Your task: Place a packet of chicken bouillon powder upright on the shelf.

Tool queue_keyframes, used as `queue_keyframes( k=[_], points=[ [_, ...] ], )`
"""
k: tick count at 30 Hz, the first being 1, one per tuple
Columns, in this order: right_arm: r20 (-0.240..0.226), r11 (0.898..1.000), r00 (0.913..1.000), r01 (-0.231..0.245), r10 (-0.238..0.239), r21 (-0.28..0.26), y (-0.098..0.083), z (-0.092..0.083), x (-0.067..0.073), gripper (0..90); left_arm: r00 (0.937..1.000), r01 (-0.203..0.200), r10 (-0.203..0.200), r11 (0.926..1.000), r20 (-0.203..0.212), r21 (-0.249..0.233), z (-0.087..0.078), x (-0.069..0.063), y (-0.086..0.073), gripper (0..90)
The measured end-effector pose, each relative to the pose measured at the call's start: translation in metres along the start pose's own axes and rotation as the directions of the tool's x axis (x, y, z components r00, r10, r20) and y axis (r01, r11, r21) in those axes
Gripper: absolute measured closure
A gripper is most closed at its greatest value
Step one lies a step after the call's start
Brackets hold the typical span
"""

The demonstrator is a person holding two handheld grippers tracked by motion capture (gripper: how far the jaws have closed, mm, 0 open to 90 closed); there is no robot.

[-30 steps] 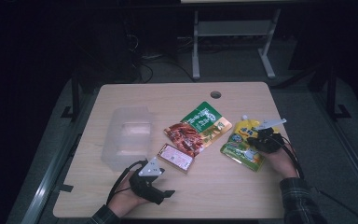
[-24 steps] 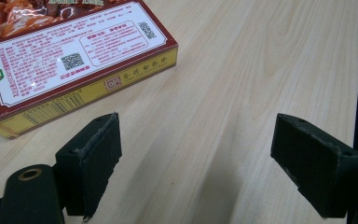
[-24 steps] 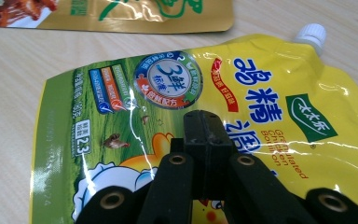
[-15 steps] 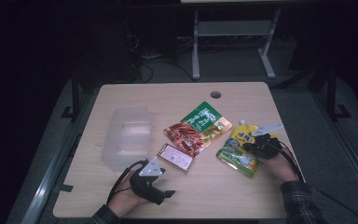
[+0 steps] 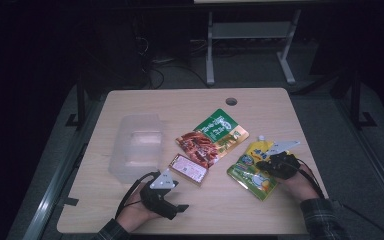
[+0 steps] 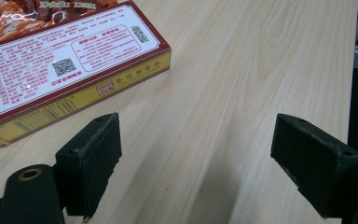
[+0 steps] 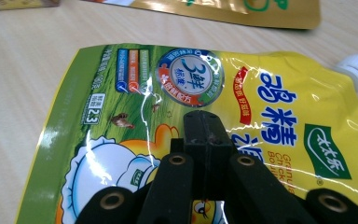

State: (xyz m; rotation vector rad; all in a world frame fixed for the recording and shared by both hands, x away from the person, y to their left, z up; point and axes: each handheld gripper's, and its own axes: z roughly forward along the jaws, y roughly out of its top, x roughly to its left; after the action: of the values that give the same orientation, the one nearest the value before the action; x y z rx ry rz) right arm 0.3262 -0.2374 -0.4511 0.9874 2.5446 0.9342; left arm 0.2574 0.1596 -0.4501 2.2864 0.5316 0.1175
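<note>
Since a second ago, the yellow pouch (image 5: 254, 170) has been slid a little toward the middle of the tabletop (image 5: 195, 100), and the right gripper (image 5: 269, 164) has been carried along with it. Its jaws are seen pressed together with nothing between them, laid flat on the pouch's face, apparently so that it can be pushed rather than lifted. The pouch now lies just beside the green-and-red packet (image 5: 212, 140). The left gripper (image 6: 200, 168) is held low over bare wood near the red box (image 5: 188, 169), jaws wide, seemingly kept ready.
</note>
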Motion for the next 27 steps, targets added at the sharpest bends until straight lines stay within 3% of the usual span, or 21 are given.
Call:
queue_keyframes(
  k=[14,27],
  points=[
    [-0.061,0.998,0.9958,0.068,-0.068,0.0,0.004,0.003,0.028,90.0,0.9999,-0.009,0.009,1.0,0.006,-0.001,0.0,0.0,0.001,15.3],
    [-0.127,0.99,0.9822,0.139,-0.138,-0.001,0.006,0.003,0.063,90.0,0.9999,-0.013,0.013,0.9999,0.011,0.002,-0.001,-0.002,0.002,15.3]
  ],
)
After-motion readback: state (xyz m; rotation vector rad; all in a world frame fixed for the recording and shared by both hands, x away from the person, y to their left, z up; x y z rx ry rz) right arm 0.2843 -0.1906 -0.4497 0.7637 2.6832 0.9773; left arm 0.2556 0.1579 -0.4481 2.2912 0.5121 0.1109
